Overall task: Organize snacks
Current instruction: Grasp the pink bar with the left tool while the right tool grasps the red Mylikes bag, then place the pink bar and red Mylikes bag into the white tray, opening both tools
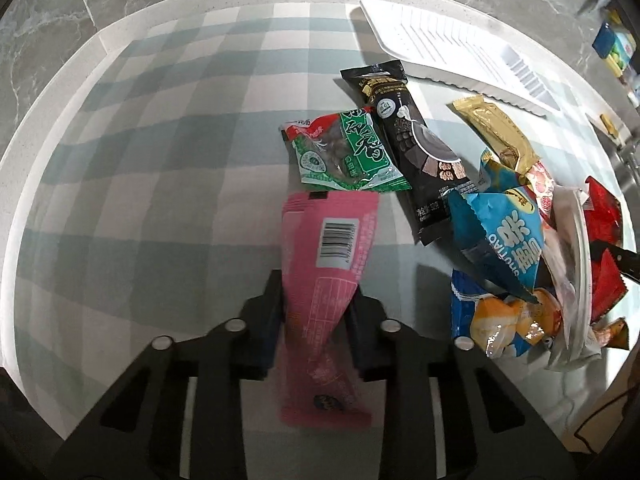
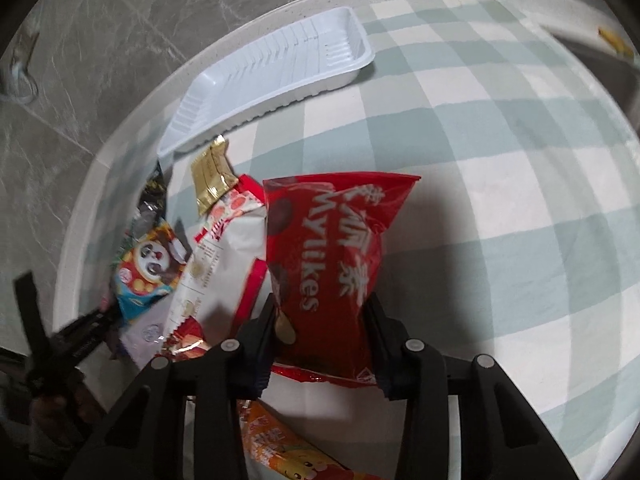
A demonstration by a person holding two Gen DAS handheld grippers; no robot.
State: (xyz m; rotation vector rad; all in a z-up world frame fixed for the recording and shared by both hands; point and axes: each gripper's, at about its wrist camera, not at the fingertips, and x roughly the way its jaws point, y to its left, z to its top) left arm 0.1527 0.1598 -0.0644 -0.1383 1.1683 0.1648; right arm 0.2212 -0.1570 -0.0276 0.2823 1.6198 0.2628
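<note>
My left gripper [image 1: 316, 292] is shut on a pink snack packet [image 1: 328, 264] with a barcode, held over the checked cloth. Ahead of it lie a green packet [image 1: 344, 152], a black packet [image 1: 416, 148], a gold packet [image 1: 500, 132] and a blue packet [image 1: 504, 232]. My right gripper [image 2: 322, 304] is shut on a red Mylikes bag [image 2: 332, 256]. To its left lie a white-and-red bag [image 2: 224, 248], a gold packet [image 2: 212, 176] and a panda packet [image 2: 148, 268]. The white tray [image 2: 280, 68] is empty; it also shows in the left wrist view [image 1: 452, 40].
The table has a green-and-white checked cloth [image 1: 160, 160] and a pale rim, with grey marble floor beyond. An orange packet [image 2: 288, 444] lies under my right gripper. The left gripper's body shows at the left edge of the right wrist view [image 2: 76, 332].
</note>
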